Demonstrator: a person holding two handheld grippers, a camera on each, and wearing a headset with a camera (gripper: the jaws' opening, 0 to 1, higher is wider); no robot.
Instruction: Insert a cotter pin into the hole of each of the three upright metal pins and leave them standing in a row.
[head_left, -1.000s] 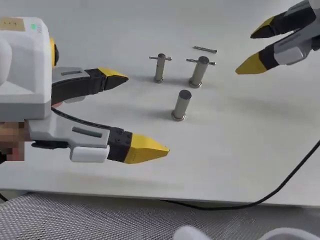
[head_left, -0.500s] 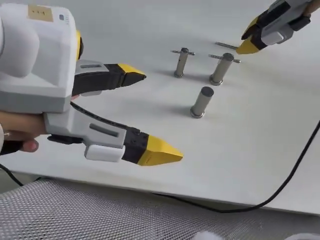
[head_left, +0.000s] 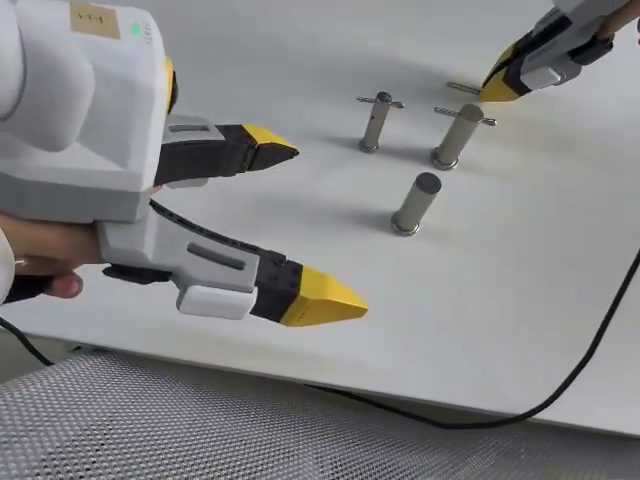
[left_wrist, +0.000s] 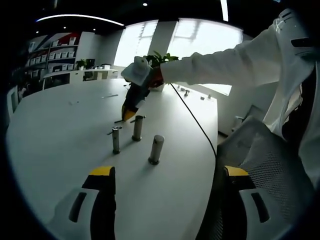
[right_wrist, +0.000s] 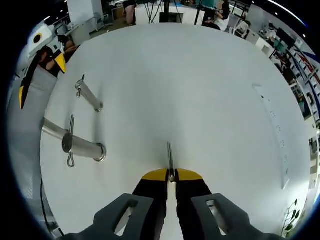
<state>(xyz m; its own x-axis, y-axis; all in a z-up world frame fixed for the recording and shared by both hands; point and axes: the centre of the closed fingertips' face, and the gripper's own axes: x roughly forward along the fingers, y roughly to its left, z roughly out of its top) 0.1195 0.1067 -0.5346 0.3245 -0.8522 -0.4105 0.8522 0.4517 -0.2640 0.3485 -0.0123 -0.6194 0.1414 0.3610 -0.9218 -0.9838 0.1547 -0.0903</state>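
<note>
Three upright metal pins stand on the white table. The far-left pin (head_left: 376, 122) and the far-right pin (head_left: 455, 135) each carry a cotter pin through the top. The near pin (head_left: 416, 203) has none. A loose cotter pin (right_wrist: 170, 152) lies flat on the table behind them, and my right gripper (right_wrist: 171, 175) is shut on its near end; in the head view this gripper (head_left: 497, 90) is at the top right. My left gripper (head_left: 310, 225) hovers open at the left, well short of the pins, holding nothing. From the left gripper view the near pin (left_wrist: 157, 149) stands ahead.
A black cable (head_left: 600, 330) runs across the table's right side and over the front edge. A grey mesh chair back (head_left: 150, 430) sits below the table edge. The person's white sleeve (left_wrist: 240, 55) reaches across the left gripper view.
My right gripper came down from above the table to the loose cotter pin behind the uprights and closed on it. The left gripper stays open at the left.
</note>
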